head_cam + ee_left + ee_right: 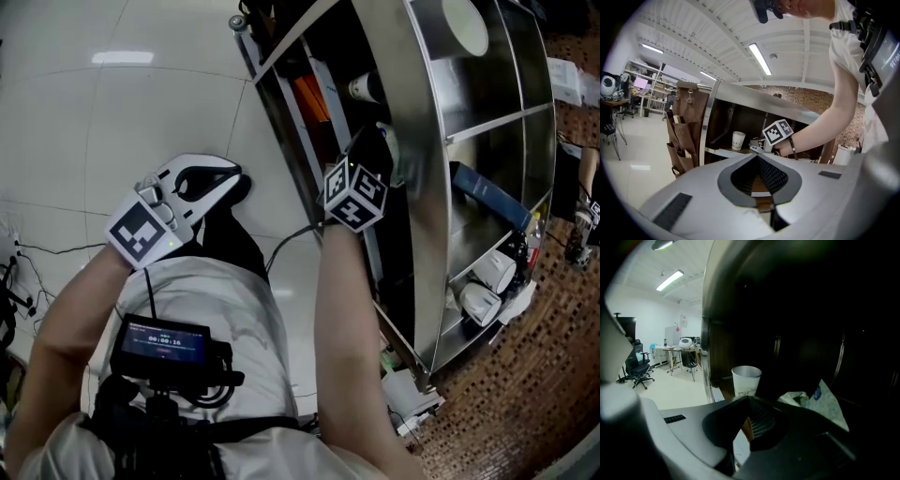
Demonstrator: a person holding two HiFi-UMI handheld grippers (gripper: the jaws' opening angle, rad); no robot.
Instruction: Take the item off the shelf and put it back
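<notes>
Reaching into the shelf (427, 169) at frame right, had the right tool (750, 398) clenched empty near the paper cup (746, 379), the left tool (757, 156) clenched empty too. Probably needed reopening before any grip.

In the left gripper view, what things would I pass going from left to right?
brown hanging organizer → paper cup → right gripper → person's forearm

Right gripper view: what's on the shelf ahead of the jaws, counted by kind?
paper cup: 1
crinkled packet: 1
Total: 2
</notes>
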